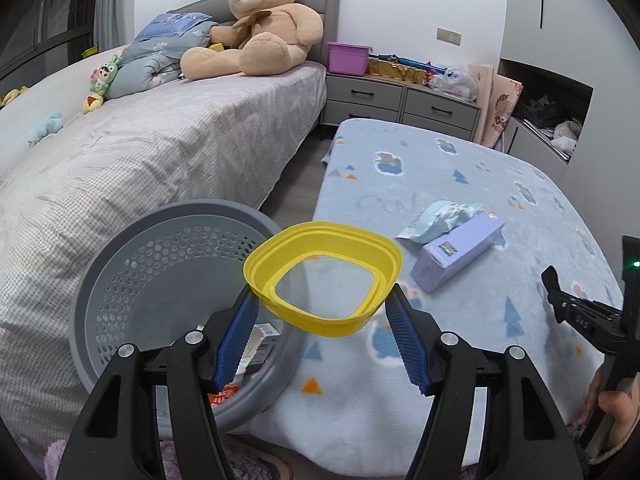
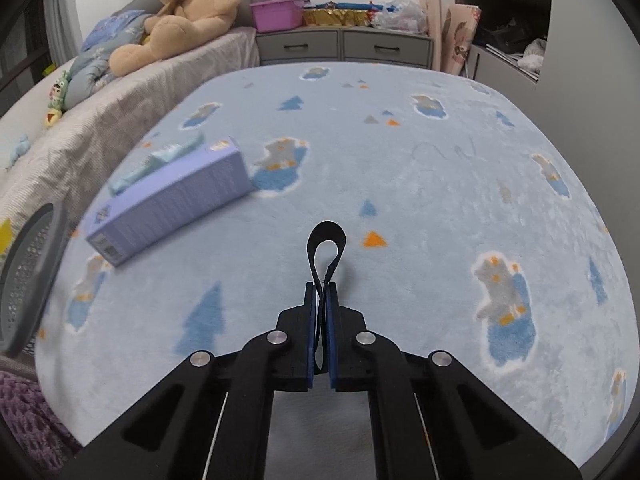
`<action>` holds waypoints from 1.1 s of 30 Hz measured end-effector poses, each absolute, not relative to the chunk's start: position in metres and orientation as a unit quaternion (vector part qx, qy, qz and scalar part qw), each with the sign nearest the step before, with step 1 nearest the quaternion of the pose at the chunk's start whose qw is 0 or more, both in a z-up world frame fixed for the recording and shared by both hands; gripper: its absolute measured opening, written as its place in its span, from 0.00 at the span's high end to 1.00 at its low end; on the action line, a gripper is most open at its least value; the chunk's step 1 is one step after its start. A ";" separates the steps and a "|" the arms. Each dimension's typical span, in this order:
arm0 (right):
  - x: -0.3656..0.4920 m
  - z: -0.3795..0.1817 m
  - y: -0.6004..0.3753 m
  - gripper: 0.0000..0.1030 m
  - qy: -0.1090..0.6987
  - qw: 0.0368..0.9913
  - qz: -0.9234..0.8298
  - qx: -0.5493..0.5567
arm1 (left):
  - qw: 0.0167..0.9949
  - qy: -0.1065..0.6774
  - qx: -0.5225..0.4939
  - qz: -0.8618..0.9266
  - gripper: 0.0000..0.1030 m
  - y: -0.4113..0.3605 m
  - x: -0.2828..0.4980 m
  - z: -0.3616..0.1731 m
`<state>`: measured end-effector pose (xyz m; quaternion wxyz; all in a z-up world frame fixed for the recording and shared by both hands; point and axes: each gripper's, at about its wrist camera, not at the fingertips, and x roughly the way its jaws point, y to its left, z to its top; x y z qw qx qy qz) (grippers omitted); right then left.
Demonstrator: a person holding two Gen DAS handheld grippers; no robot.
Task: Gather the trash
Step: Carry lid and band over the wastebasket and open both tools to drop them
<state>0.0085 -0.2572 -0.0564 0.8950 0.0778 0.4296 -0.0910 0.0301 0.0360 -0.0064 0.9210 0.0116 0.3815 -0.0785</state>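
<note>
My left gripper [image 1: 322,295] is shut on a yellow plastic ring-shaped tub [image 1: 320,240], one blue pad on each side of it. The tub hangs over the edge of a grey perforated basket [image 1: 120,280], which holds some packaging. My right gripper [image 2: 321,286] is shut on a thin black loop of strap [image 2: 325,227] just above the blue fleece blanket [image 2: 400,200]. A purple carton [image 1: 460,256] [image 2: 172,196] lies on the blanket, with a crumpled pale blue wrapper [image 1: 440,216] [image 2: 168,156] behind it. The right gripper's black body [image 1: 580,316] shows at the right edge of the left wrist view.
A bed [image 1: 160,152] with a big teddy bear [image 1: 256,24] stands at the left. Behind are grey drawers [image 1: 400,100] with a pink bin [image 1: 347,58] and clutter on top. The basket [image 2: 28,280] sits between bed and blanket, and a purple rug [image 2: 24,412] lies below it.
</note>
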 end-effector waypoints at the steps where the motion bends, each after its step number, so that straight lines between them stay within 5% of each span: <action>1: 0.009 -0.052 -0.251 0.95 0.427 0.897 -0.083 0.080 | 0.921 0.382 0.010 -0.076 0.39 0.040 0.031 -0.007; 13: 0.045 -0.002 -0.096 0.95 0.391 0.912 0.107 0.059 | 0.922 0.386 0.012 -0.016 0.39 0.107 0.053 -0.006; 33: 0.099 -0.021 0.033 0.91 0.423 0.878 0.222 0.023 | 0.910 0.414 -0.014 0.036 0.39 0.174 0.081 -0.040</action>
